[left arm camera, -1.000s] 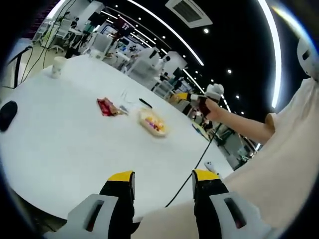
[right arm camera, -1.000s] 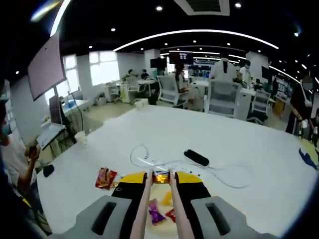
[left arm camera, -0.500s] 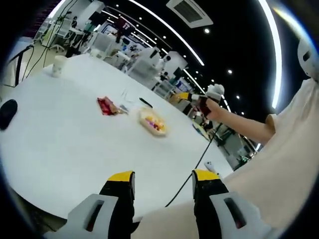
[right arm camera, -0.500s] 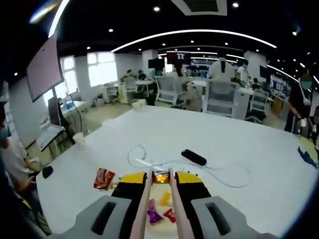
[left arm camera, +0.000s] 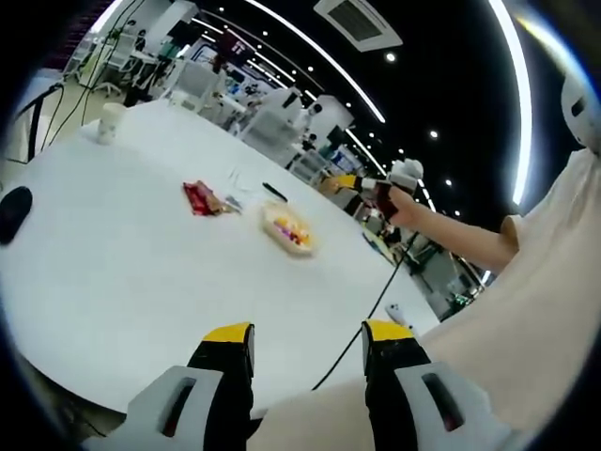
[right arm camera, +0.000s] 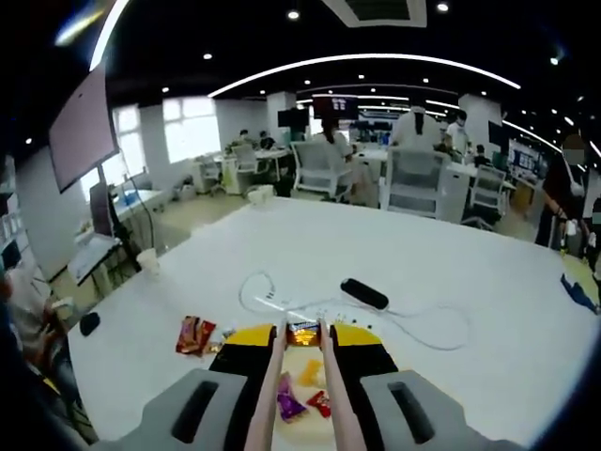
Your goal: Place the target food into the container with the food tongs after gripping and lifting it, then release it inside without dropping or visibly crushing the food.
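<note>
The right claw (right arm camera: 302, 336) is clamped on pink food tongs (right arm camera: 267, 385) pinching a wrapped snack (right arm camera: 302, 331) above the container (right arm camera: 302, 406). The left claw (left arm camera: 307, 348), wide apart, hangs at the white table (left arm camera: 122, 272) edge. Office chairs (right arm camera: 413, 193) fill the upper background. Since earlier, little has changed.
</note>
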Motion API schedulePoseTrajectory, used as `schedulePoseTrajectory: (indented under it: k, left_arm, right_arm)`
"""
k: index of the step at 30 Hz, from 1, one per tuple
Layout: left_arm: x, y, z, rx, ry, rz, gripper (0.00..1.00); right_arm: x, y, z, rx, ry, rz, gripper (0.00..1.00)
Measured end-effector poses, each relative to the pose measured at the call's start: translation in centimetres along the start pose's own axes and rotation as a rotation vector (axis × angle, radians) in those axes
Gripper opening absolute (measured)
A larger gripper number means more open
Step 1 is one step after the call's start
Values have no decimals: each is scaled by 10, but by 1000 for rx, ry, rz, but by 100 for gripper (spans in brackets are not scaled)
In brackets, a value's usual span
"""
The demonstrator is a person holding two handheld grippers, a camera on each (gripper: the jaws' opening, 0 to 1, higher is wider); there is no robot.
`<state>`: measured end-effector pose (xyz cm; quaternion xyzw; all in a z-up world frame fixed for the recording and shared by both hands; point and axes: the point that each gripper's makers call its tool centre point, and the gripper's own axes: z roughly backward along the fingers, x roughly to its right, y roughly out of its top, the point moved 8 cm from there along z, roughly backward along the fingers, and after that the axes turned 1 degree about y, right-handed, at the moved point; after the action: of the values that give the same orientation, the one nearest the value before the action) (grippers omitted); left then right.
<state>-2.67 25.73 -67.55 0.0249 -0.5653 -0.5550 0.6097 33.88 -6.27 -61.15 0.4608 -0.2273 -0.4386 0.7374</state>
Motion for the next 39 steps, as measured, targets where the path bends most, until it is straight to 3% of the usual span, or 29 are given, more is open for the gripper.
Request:
schedulePoseTrajectory:
  k: [39]
  left_arm:
    - [-5,1,-4,-5,-2,11,45]
  right_arm:
    - [-4,-3,-3,-14,0,-4,22]
